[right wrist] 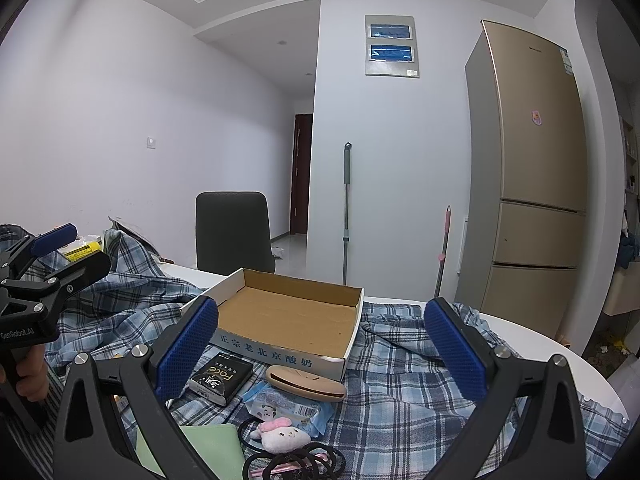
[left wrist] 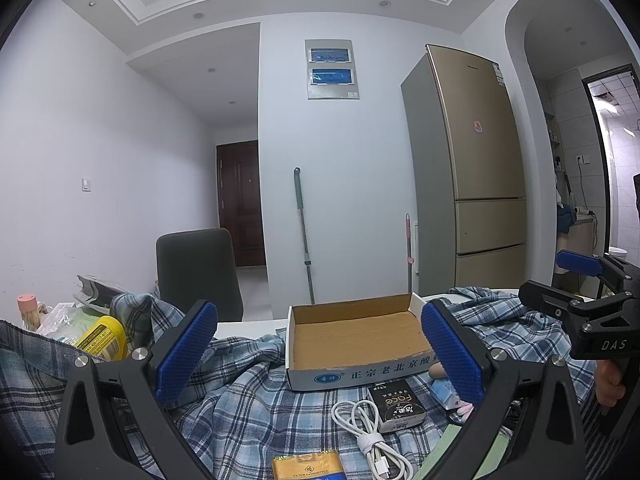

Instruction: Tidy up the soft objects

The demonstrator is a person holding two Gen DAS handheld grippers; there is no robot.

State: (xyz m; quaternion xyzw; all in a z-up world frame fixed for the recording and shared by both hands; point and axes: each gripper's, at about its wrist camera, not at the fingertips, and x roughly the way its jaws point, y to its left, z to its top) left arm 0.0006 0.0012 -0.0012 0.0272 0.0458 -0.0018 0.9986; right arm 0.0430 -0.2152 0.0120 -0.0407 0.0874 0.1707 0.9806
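Observation:
A shallow empty cardboard box (left wrist: pixel 352 336) (right wrist: pixel 288 320) sits on a blue plaid cloth (left wrist: pixel 240 400) (right wrist: pixel 400 392). In front of it lie a black pack (right wrist: pixel 222 376) (left wrist: pixel 396 404), a tan soft case (right wrist: pixel 306 383), a blue wipes packet (right wrist: pixel 288 404), a small white plush (right wrist: pixel 282 436), black hair ties (right wrist: pixel 296 462), a green cloth (right wrist: pixel 212 448), a white cable (left wrist: pixel 372 436) and a yellow cigarette pack (left wrist: pixel 308 468). My left gripper (left wrist: pixel 320 352) is open and empty above the cloth. My right gripper (right wrist: pixel 324 348) is open and empty near the box's front.
A yellow container (left wrist: pixel 102 338) and clutter lie at the table's left. A dark chair (right wrist: pixel 232 232) stands behind the white table (right wrist: pixel 532 340). A gold fridge (right wrist: pixel 536 184) and two mop handles (right wrist: pixel 346 212) stand against the far wall.

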